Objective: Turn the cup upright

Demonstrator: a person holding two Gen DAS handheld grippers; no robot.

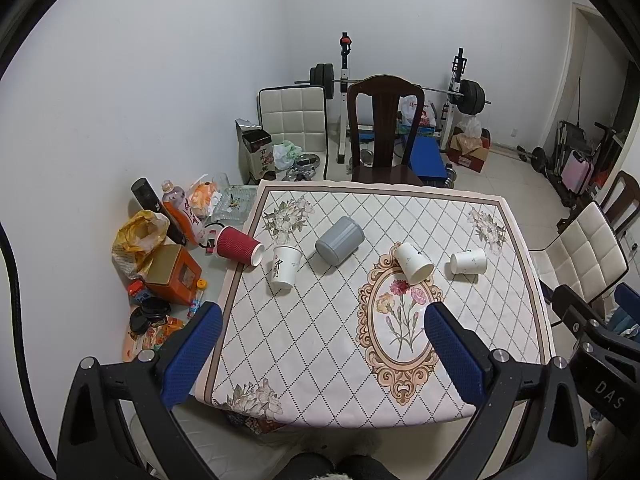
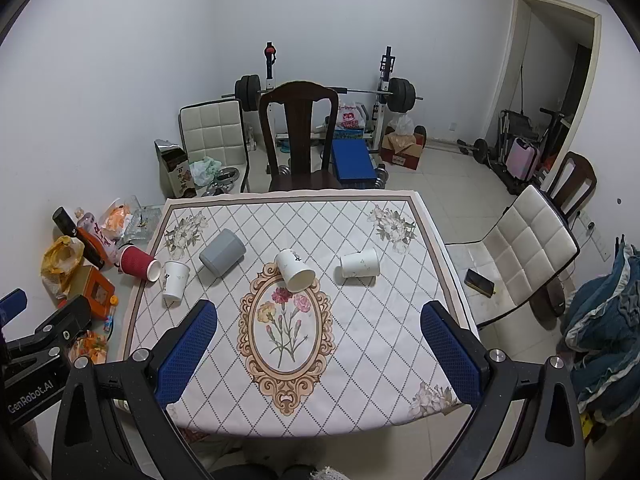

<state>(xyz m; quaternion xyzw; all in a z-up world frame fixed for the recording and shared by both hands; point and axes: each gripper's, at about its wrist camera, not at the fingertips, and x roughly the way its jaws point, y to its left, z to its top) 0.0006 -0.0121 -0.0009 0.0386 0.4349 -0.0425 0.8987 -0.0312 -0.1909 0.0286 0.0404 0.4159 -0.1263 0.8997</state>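
Best to bring the empty, wide-open right gripper [image 2: 319, 334] down to the white cup [image 2: 295, 270] lying on its side at the medallion's [image 2: 285, 340] far rim, clamp mid-wall gently, then tilt mouth-up, leaving the equally wide, empty left gripper [image 1: 323, 338] clear.

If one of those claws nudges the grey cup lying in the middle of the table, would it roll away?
Probably a little. The grey cup lies on its side on the quilted tablecloth, so its round wall could roll, though the soft cloth may slow it. It looks thicker and stiffer than the white paper cup beside it, so it likely won't crush when squeezed.
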